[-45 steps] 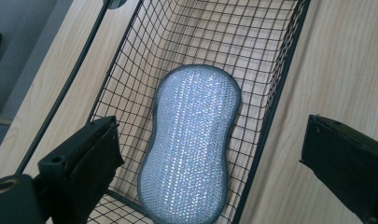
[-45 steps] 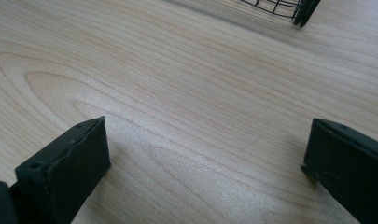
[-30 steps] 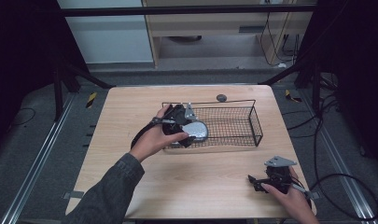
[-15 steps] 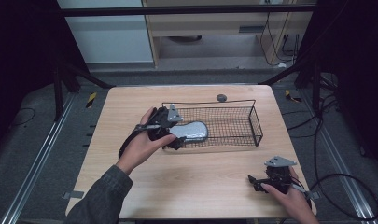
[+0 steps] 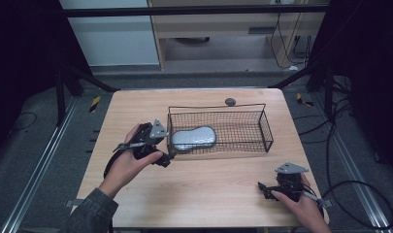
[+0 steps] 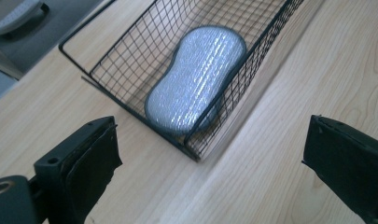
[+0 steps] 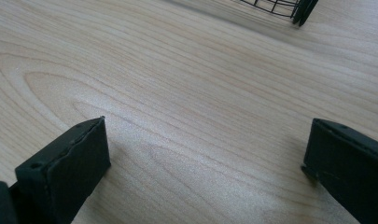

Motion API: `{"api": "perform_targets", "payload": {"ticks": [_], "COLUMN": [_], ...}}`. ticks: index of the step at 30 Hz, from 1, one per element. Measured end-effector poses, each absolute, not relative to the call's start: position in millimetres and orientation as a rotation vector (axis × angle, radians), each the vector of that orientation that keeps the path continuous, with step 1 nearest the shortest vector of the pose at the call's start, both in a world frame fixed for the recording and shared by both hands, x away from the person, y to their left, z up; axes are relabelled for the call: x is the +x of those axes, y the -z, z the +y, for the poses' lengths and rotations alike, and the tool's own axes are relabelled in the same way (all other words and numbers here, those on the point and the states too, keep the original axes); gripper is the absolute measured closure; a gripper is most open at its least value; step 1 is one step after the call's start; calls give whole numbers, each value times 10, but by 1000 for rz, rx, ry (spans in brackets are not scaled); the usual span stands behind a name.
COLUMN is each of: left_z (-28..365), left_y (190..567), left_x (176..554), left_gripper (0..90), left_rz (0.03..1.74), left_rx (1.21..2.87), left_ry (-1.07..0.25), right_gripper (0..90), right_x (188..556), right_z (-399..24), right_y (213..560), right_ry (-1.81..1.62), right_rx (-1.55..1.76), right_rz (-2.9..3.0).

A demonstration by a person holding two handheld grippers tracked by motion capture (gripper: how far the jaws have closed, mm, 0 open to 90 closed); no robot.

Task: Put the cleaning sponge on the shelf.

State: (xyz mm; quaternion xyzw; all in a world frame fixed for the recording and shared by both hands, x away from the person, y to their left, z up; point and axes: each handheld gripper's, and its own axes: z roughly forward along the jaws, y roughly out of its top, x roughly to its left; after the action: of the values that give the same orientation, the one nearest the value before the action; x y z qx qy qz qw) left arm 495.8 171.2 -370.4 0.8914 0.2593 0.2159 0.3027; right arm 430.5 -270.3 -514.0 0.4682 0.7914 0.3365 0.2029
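Sponge flat in the left end of the wire basket, touching the near-left corner mesh. Nothing else in the basket. Looks soft, light, squashy; glittery scrub face probably grippy, not fragile. Best pinched across the narrow waist, jaws coming in from above since the mesh walls block the sides. Basket looks light too, likely to slide on the bench if bumped.

Left tool just outside the basket's left end, jaws spread wide, nothing between them. Right tool low over the bench near the front right corner, well apart from the basket, jaws wide apart, empty. Small dark knob on the bench behind the basket.
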Motion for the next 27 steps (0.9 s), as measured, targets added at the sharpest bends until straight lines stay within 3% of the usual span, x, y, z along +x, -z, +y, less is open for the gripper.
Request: {"api": "perform_targets", "payload": {"ticks": [27], "left_z": [2371], "left_y": [4368], "left_x": [5134], "left_gripper": [34], "left_rz": [947], "left_rx": [2375], "left_ry": [-500], "right_gripper": [4], "right_x": [4305], "right_z": [-2703], "right_y": [5140], "right_ry": [-939], "right_rx": [1307], "right_rz": [2208]}}
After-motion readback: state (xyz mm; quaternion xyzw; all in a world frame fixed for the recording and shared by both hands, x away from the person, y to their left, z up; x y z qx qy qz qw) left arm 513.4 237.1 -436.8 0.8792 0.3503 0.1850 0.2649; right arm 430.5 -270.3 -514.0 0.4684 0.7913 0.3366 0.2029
